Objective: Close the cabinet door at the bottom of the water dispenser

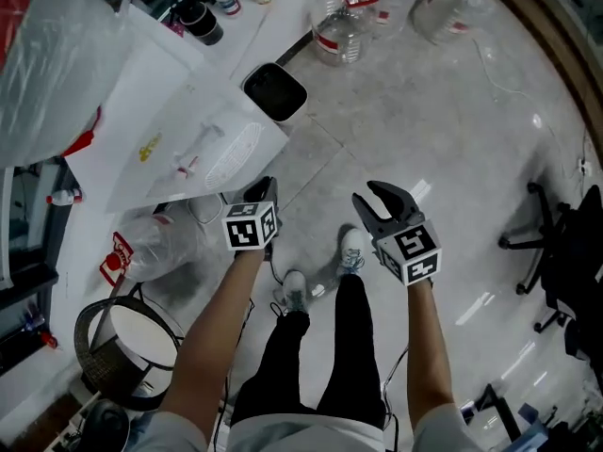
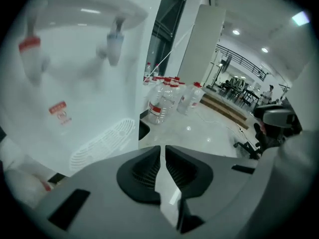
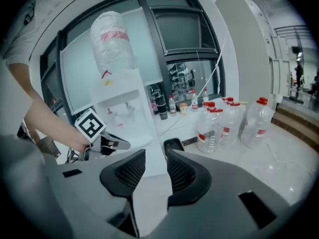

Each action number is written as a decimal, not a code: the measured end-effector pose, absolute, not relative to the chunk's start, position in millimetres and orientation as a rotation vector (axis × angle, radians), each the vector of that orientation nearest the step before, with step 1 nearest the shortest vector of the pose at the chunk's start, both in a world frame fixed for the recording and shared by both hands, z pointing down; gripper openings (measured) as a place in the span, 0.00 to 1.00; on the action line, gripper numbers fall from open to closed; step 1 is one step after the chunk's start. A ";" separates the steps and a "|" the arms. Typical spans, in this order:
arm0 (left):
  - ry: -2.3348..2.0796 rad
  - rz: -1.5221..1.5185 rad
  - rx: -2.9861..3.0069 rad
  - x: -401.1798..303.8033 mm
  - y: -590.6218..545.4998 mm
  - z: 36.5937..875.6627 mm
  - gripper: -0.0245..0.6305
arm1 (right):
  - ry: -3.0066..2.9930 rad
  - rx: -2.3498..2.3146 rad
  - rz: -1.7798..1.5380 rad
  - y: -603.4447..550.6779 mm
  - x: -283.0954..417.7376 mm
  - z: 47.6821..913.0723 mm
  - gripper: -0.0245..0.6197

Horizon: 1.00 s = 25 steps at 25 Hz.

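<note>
The white water dispenser (image 1: 188, 139) stands at upper left in the head view, with an upturned bottle (image 3: 112, 41) on top. Its taps and drip grille (image 2: 102, 138) fill the left gripper view. The cabinet door at its foot is hidden in every view. My left gripper (image 1: 268, 185) is held in the air next to the dispenser's front, its jaws drawn almost together on nothing (image 2: 162, 151). My right gripper (image 1: 369, 196) hangs further right over the floor, open and empty (image 3: 156, 156). In the right gripper view, the left gripper (image 3: 117, 144) shows in front of the dispenser.
Several large water bottles (image 1: 344, 22) stand on the floor beyond the dispenser, beside a black bin (image 1: 275, 90). A crumpled clear bottle (image 1: 155, 243) and a round wire basket (image 1: 122, 347) lie at lower left. An office chair (image 1: 556, 252) is at the right. The person's shoes (image 1: 297, 290) are below the grippers.
</note>
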<state>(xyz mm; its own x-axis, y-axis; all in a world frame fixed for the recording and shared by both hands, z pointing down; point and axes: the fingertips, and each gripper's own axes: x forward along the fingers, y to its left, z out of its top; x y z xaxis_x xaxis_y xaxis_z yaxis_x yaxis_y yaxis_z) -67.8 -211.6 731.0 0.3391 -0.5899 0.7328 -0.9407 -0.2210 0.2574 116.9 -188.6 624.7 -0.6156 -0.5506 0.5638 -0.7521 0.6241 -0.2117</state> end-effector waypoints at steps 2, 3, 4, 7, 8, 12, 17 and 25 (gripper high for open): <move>-1.334 0.653 1.983 -74.2 -204.4 695.6 0.10 | -2.396 1.106 0.558 -187.4 113.2 591.4 0.24; -1.328 0.644 2.024 -75.8 -203.1 676.9 0.09 | -2.405 1.138 0.531 -187.6 111.1 573.5 0.20; -1.318 0.638 2.071 -76.7 -200.4 657.9 0.09 | -2.415 1.163 0.503 -186.5 108.5 555.4 0.15; -1.276 0.647 2.225 -83.1 -178.5 597.8 0.07 | -2.408 1.210 0.410 -171.6 98.4 502.4 0.09; -1.267 0.645 2.275 -86.9 -170.6 576.3 0.07 | -2.401 1.223 0.383 -165.4 94.7 484.7 0.08; -1.275 0.595 2.431 -105.5 -149.2 485.6 0.07 | -2.392 1.267 0.291 -141.7 79.6 410.3 0.08; -1.317 0.493 2.608 -125.4 -137.2 367.9 0.07 | -2.436 1.286 0.151 -115.9 54.1 317.1 0.08; -1.400 0.349 2.843 -148.3 -112.3 207.1 0.07 | -2.484 1.309 -0.104 -85.2 19.8 193.3 0.08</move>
<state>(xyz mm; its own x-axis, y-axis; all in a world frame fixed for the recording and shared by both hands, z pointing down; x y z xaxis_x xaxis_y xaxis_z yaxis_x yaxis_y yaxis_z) -148.3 -112.3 207.1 0.5906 -0.7879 0.1744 -0.7777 -0.6134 -0.1376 19.8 -85.2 193.3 -0.5233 -0.8132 0.2547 -0.7891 0.5752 0.2154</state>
